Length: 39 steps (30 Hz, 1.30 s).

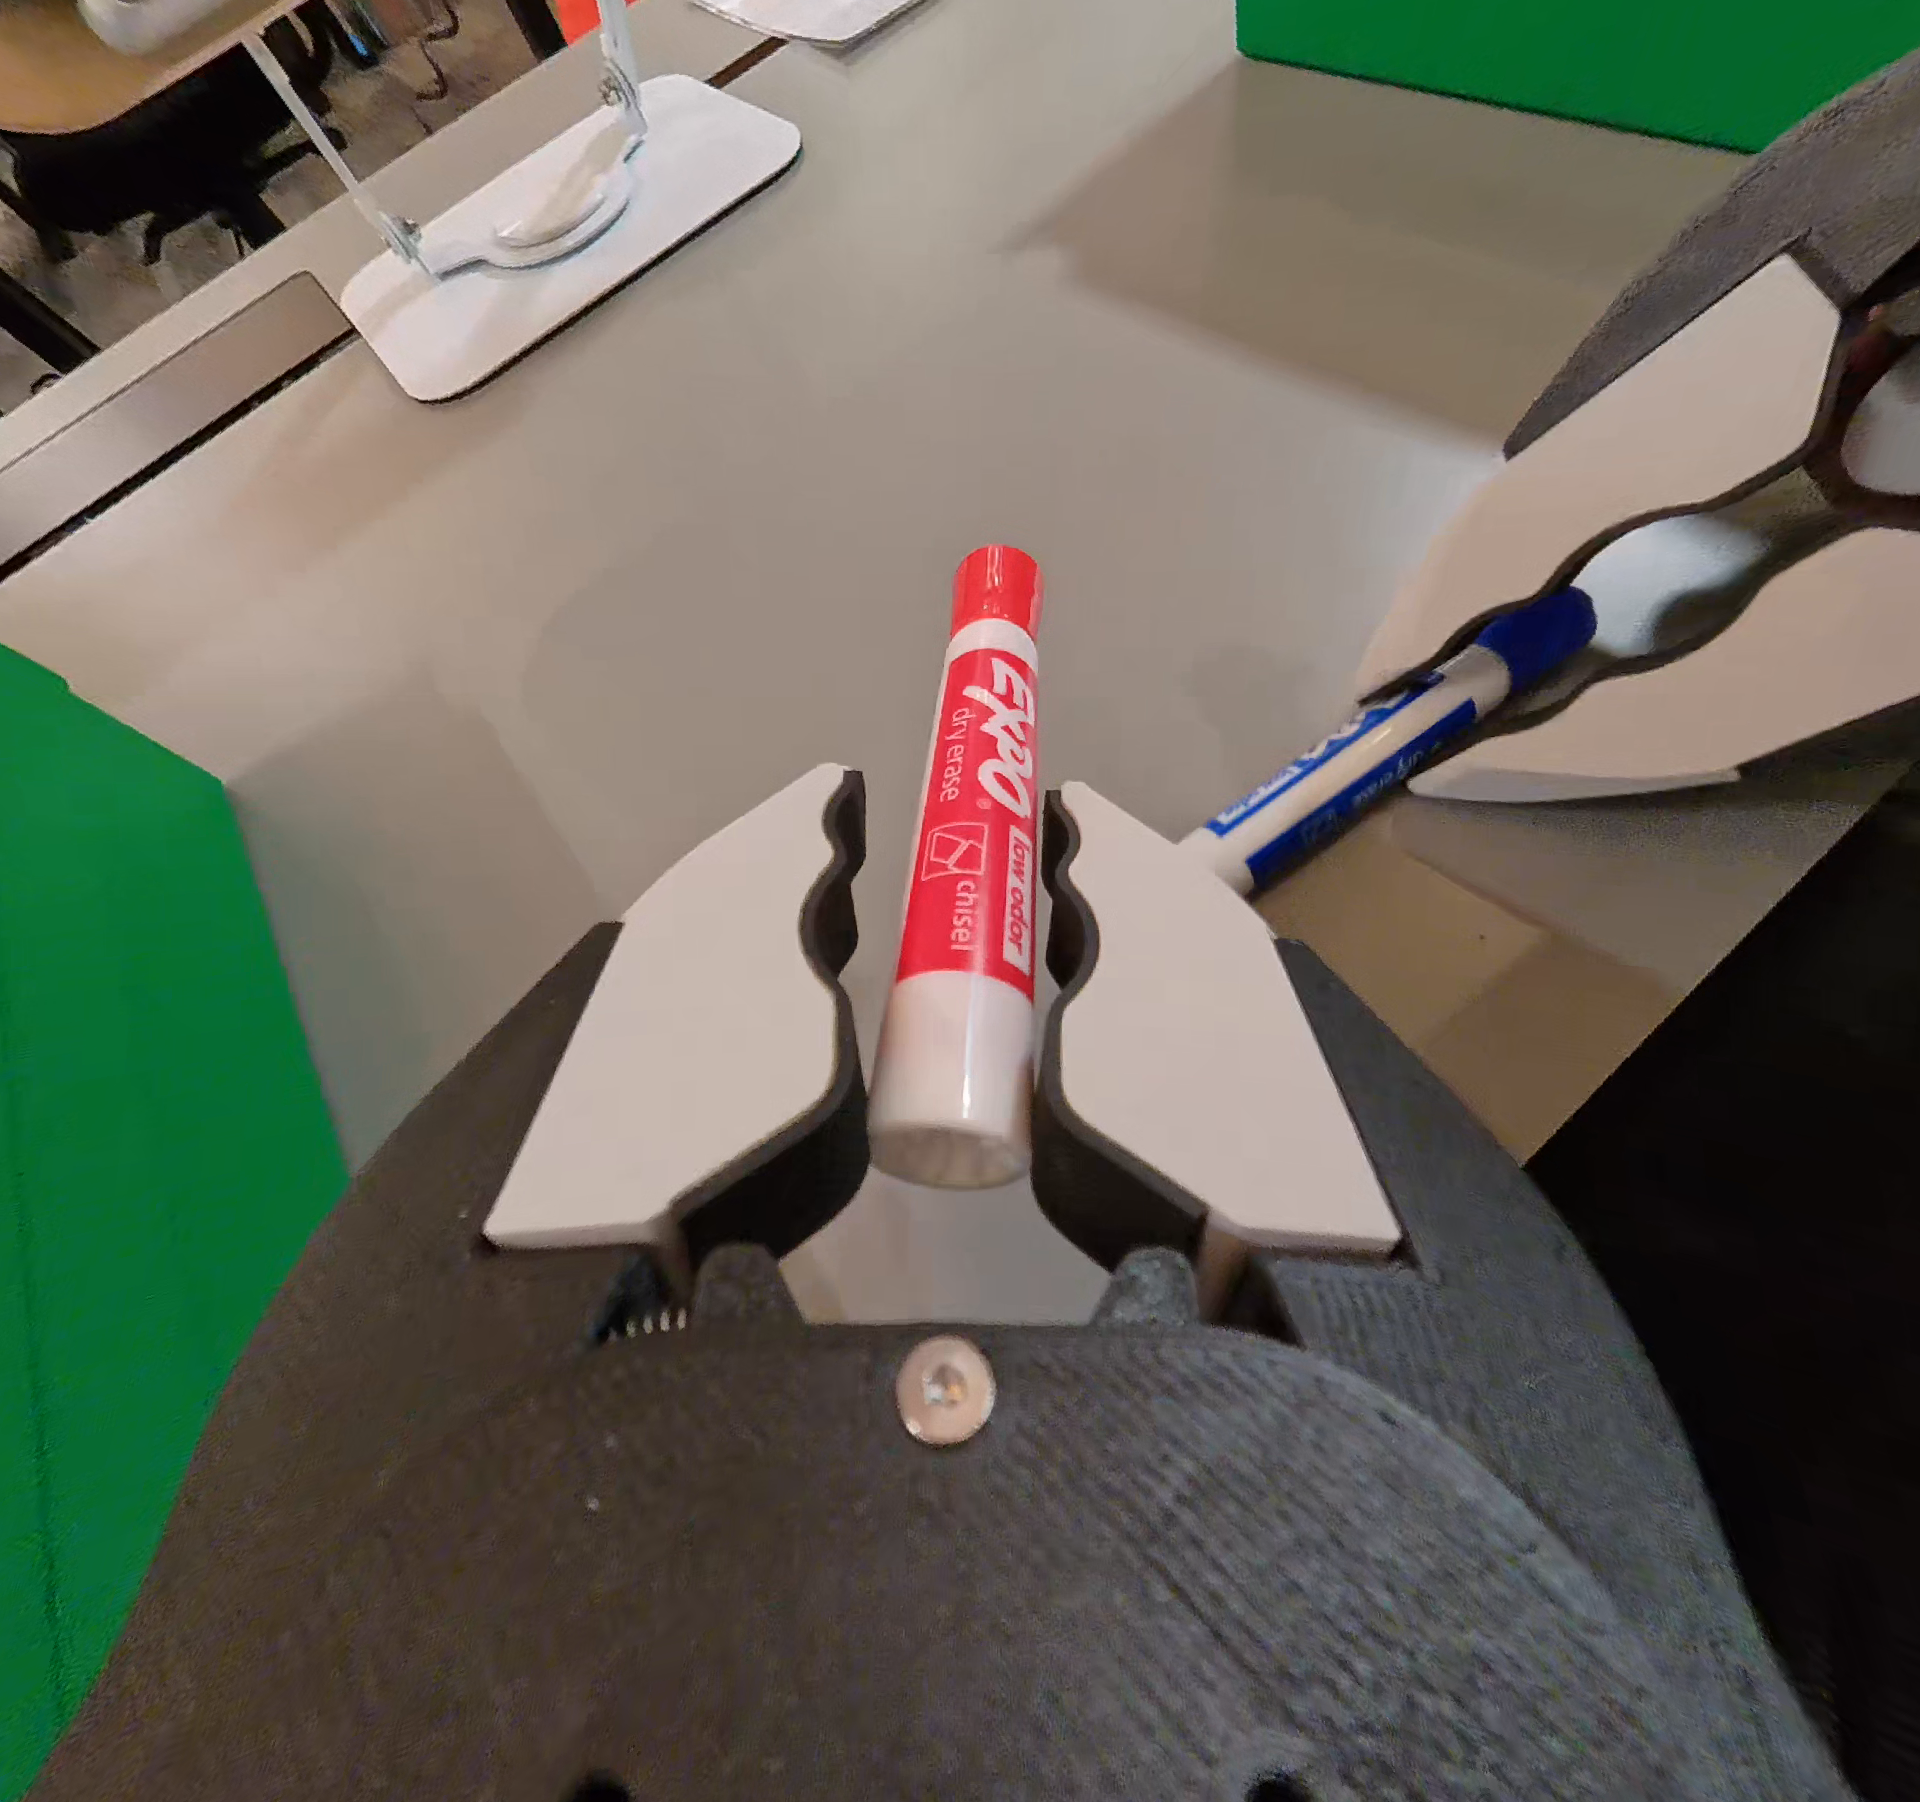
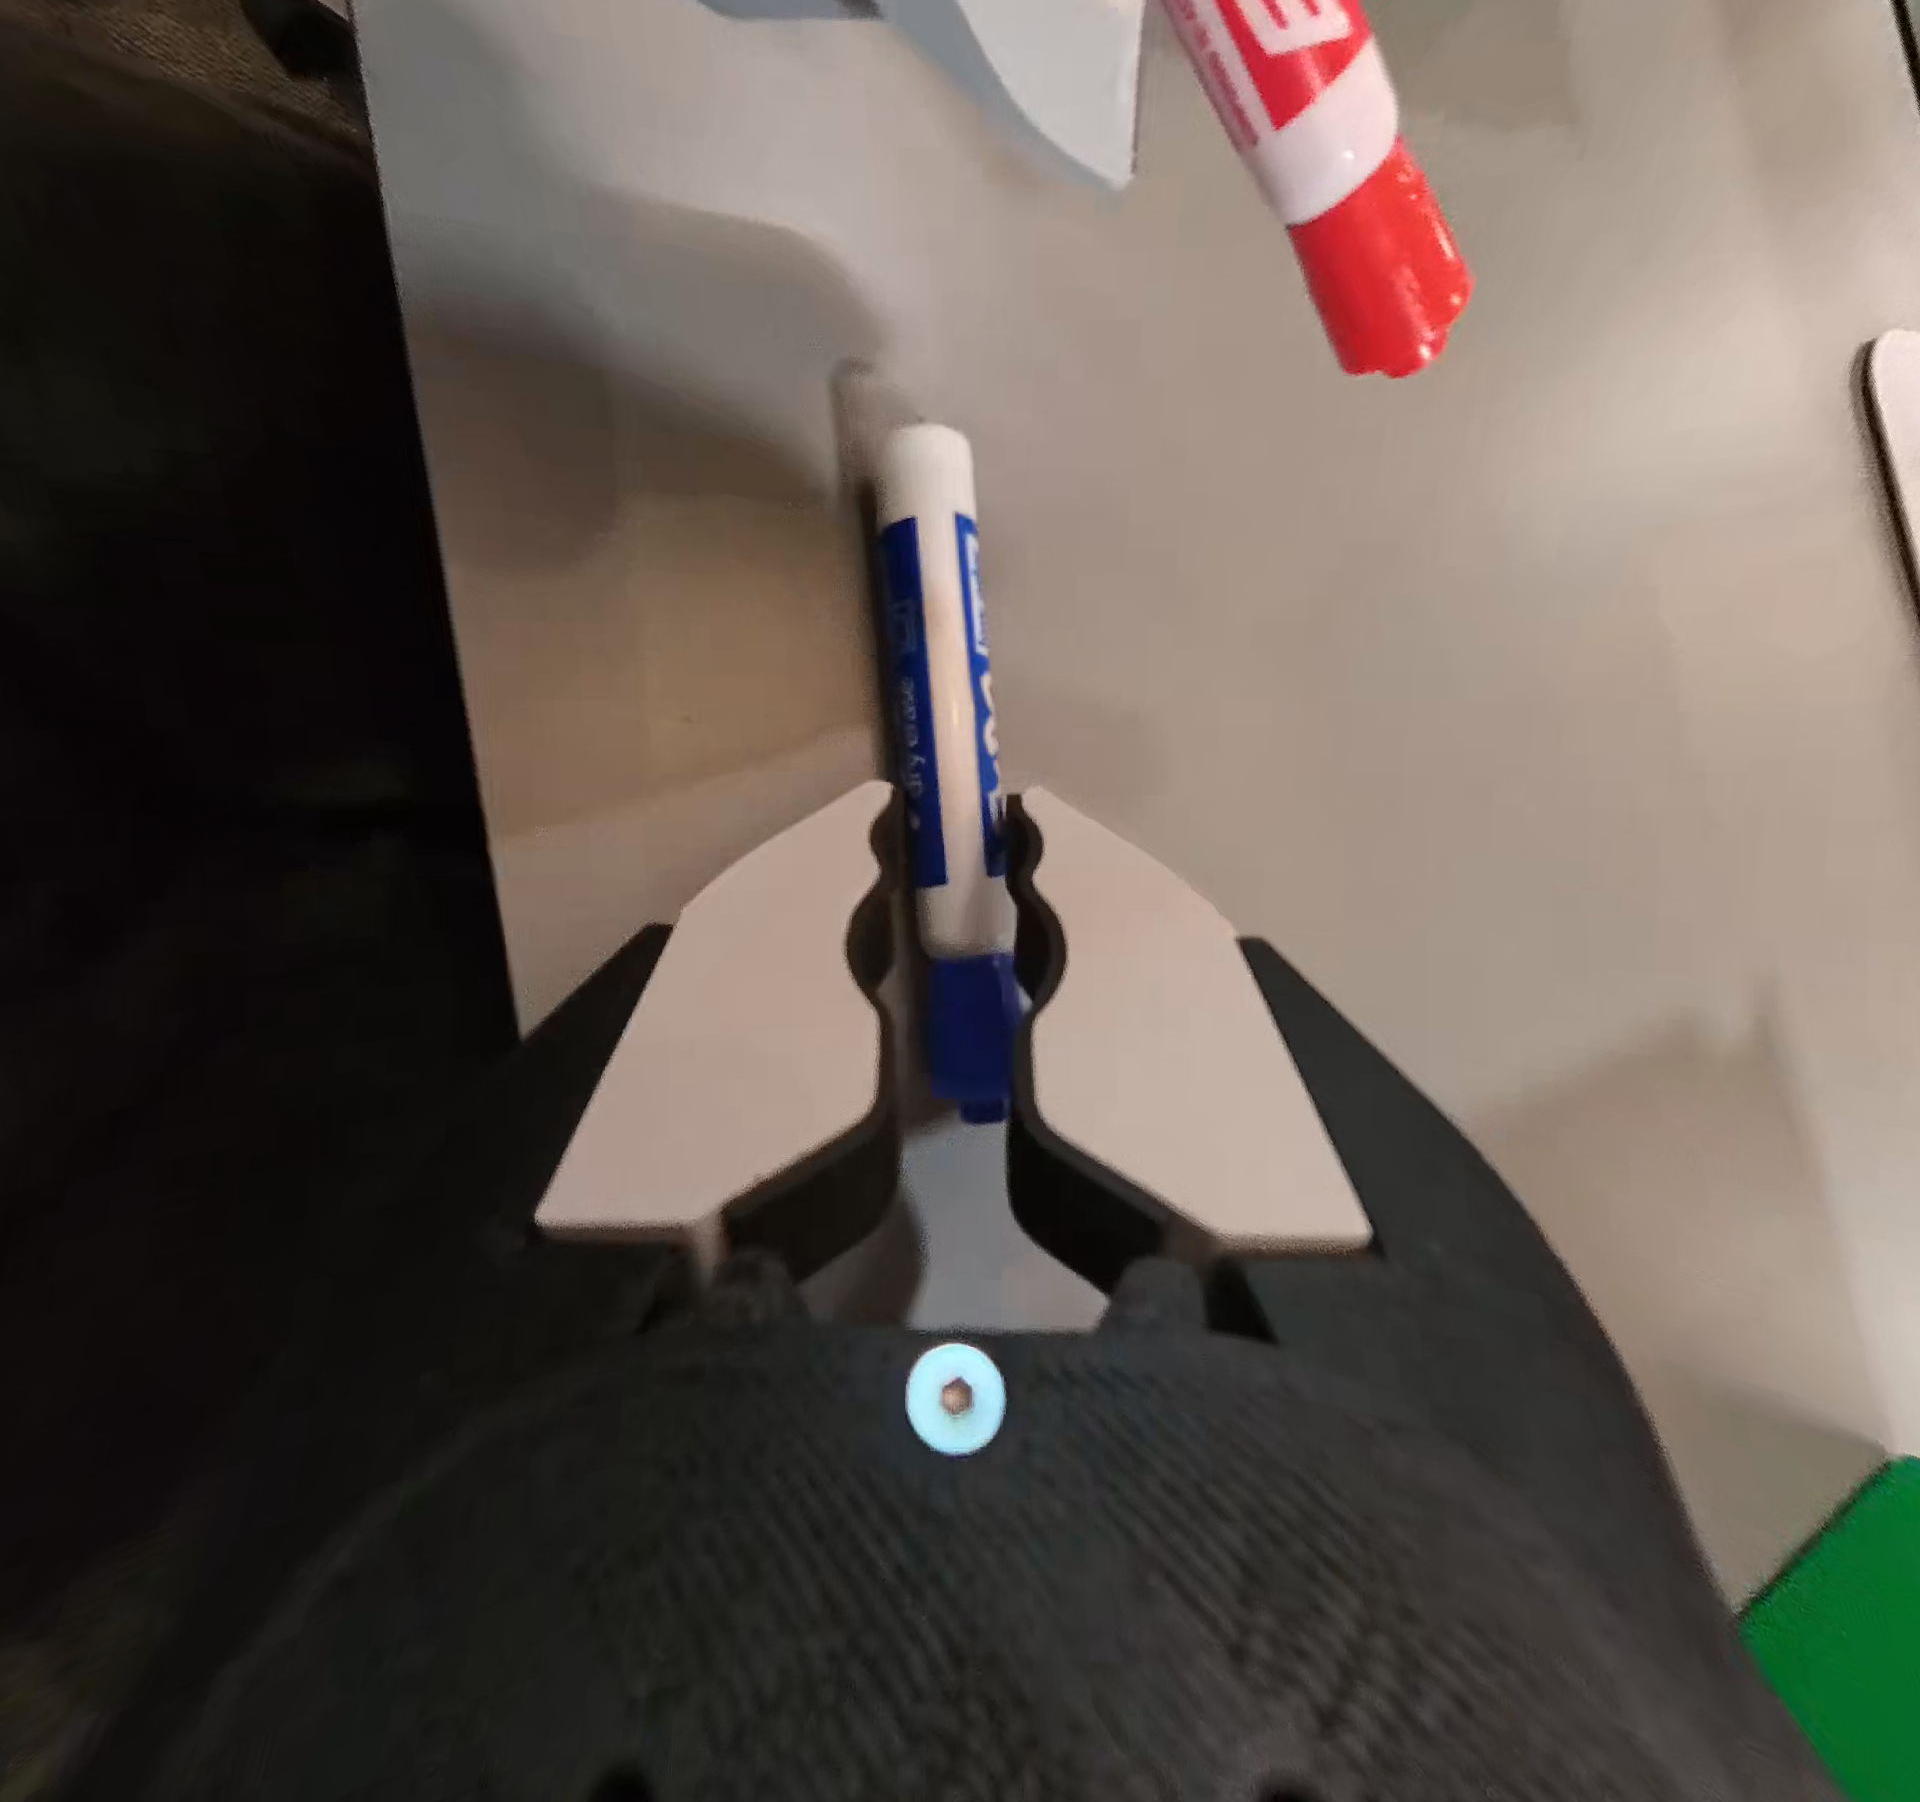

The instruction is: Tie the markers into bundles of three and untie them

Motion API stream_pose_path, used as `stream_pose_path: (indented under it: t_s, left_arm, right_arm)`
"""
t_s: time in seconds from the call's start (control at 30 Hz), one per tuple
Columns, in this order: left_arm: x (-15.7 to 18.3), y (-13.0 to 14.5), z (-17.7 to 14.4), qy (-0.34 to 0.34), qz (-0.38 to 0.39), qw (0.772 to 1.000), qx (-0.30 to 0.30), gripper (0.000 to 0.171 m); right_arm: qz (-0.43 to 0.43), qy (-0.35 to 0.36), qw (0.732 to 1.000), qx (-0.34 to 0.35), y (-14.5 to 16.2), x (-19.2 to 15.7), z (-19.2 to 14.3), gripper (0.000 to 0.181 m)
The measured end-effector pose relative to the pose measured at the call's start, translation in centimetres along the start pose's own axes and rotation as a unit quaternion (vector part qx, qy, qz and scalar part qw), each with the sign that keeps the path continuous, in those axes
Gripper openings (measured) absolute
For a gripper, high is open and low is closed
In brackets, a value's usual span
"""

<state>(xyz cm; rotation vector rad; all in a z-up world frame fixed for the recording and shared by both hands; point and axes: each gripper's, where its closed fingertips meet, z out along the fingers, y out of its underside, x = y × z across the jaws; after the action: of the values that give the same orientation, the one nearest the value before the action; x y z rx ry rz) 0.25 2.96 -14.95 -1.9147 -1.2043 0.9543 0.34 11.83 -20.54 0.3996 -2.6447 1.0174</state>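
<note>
Both wrist views look closely down along their jaws, sharing the red marker (image 1: pixel 971 859) and, seemingly, one tabletop (image 1: pixel 727 557).

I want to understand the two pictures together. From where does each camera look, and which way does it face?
Left wrist view: sits on the left tool, facing forward and down over the grey table; its own fingers grip the red marker.
Right wrist view: sits on the right tool, facing steeply down at the table; its own fingers grip the blue marker.
Shared: both views show both markers, and each shows part of the other tool.
</note>
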Motion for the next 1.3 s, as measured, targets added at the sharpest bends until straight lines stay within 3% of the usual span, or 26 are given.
stream_pose_path:
  t_s: [0.1, 0.23, 0.77, 0.93, 1.03, 1.13, 1.23, 1.3]
  left_arm:
    - [0.0, -0.1, -0.1, -0.001, 0.003, 1.0, 0.001, 0.033]
    - [-0.4, 0.0, -0.2, -0.012, 0.005, 1.0, -0.001, 0.033]
    - [-2.2, -0.1, -0.7, -0.034, -0.021, 0.999, 0.01, 0.033]
    - [-1.9, 0.1, -0.6, -0.029, -0.018, 0.999, 0.007, 0.033]
    - [-1.6, 0.2, -0.5, -0.02, -0.021, 1.0, 0.005, 0.033]
    - [-1.3, 0.2, -0.4, -0.013, -0.021, 1.0, 0.004, 0.033]
    - [-0.9, 0.4, -0.1, -0.006, -0.019, 1.0, 0.0, 0.033]
    - [-0.7, 0.4, 0.0, -0.004, -0.016, 1.0, -0.003, 0.033]
  right_arm:
    - [0.001, -0.004, 1.0, 0.0, -0.1, 0.2, -0.4, 0.018]
    - [0.036, -0.005, 0.998, 0.055, -2.5, 1.0, -2.3, 0.018]
    - [0.138, 0.168, 0.973, 0.076, -0.8, 8.7, -8.7, 0.017]
    - [0.19, 0.254, 0.942, 0.11, 0.1, 13.1, -14.2, 0.018]
    - [0.235, 0.326, 0.909, 0.108, 3.4, 16.4, -19.3, 0.018]
    - [0.296, 0.379, 0.875, 0.062, 10.2, 18.7, -23.2, 0.018]
    - [0.382, 0.357, 0.853, 0.006, 17.5, 18.1, -23.3, 0.017]
    - [0.443, 0.3, 0.845, 0.011, 19.5, 16.9, -21.6, 0.018]
